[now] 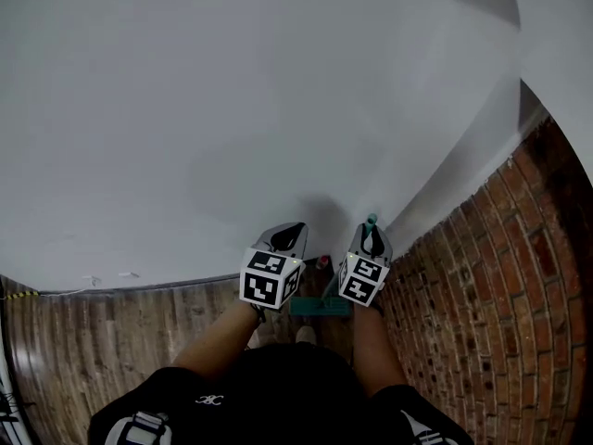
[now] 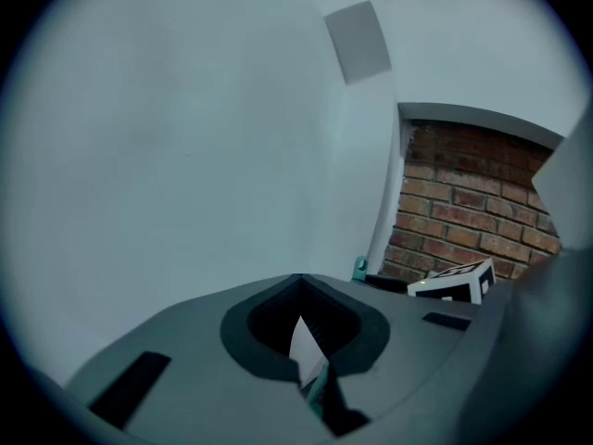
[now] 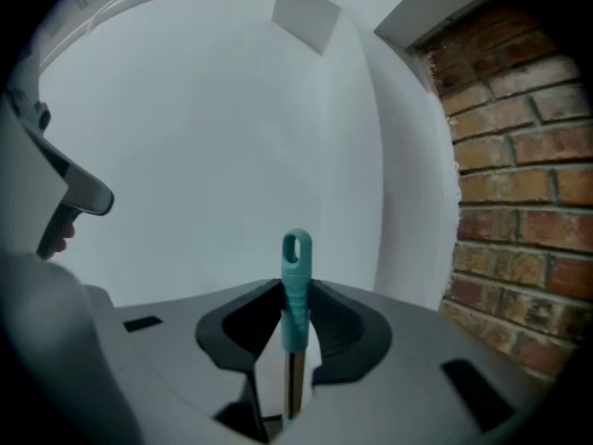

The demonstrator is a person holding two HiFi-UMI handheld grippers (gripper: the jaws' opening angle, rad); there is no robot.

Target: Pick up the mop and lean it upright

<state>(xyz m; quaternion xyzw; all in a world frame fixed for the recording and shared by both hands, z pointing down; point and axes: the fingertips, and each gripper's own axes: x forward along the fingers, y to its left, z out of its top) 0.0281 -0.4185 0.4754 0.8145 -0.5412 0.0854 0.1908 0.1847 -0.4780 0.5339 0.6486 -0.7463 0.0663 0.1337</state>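
Mop (image 3: 295, 290) is standing pretty much straight up: teal ribbed grip with a hang loop on top, bare metal shaft under it. Its flat teal head (image 1: 321, 307) sits on the floor (image 1: 139, 341) at 6 o'clock, near the wall.

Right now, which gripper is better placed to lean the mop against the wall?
Right. The right gripper grips the mop handle between its jaws, standing upright close to the white wall. The left gripper is shut on nothing, off to the side.
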